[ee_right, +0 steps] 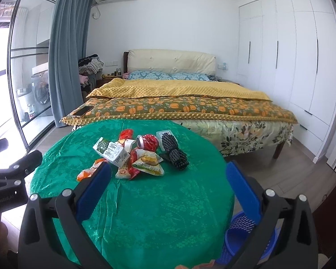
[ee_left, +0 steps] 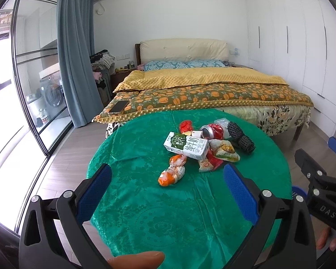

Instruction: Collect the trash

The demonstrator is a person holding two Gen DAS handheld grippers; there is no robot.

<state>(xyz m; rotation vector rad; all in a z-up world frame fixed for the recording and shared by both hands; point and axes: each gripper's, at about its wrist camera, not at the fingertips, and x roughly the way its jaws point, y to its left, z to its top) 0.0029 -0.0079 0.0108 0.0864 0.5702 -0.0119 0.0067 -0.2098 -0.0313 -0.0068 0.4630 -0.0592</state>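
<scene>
The left gripper (ee_left: pixel 167 188) hangs above the near edge of the round bench (ee_left: pixel 145 224), its blue-padded fingers (ee_left: pixel 95 192) spread wide with nothing between them. In its own view a heap of trash sits toward the far edge of the green-clothed bench: a white and green milk carton (ee_left: pixel 186 145) lies on top, an orange and white wrapper (ee_left: pixel 172 172) lies just nearer the camera and apart from the rest, a crushed red can (ee_left: pixel 212 131) lies on its side behind the carton, a yellow-green snack packet (ee_left: pixel 225 151) touches the carton's right end, and a black foam net (ee_left: pixel 240 137) lies at the right of the heap. The right gripper (ee_left: pixel 318 179) shows at the right border of this view, off the bench's right edge. A bed (ee_left: pixel 201 89) stands beyond the far edge of the bench with a phone (ee_left: pixel 118 107) on its near left corner. In the right wrist view, the right gripper (ee_right: pixel 169 188) is likewise wide open and empty over the bench's near edge; the carton (ee_right: pixel 110 151), can (ee_right: pixel 147 142), snack packet (ee_right: pixel 149 162) and foam net (ee_right: pixel 173 151) lie ahead toward the far edge, and the orange wrapper (ee_right: pixel 87 172) is partly hidden behind the left finger (ee_right: pixel 94 192). A blue mesh basket (ee_right: pixel 242 235) stands on the floor below the bench's near right edge.
</scene>
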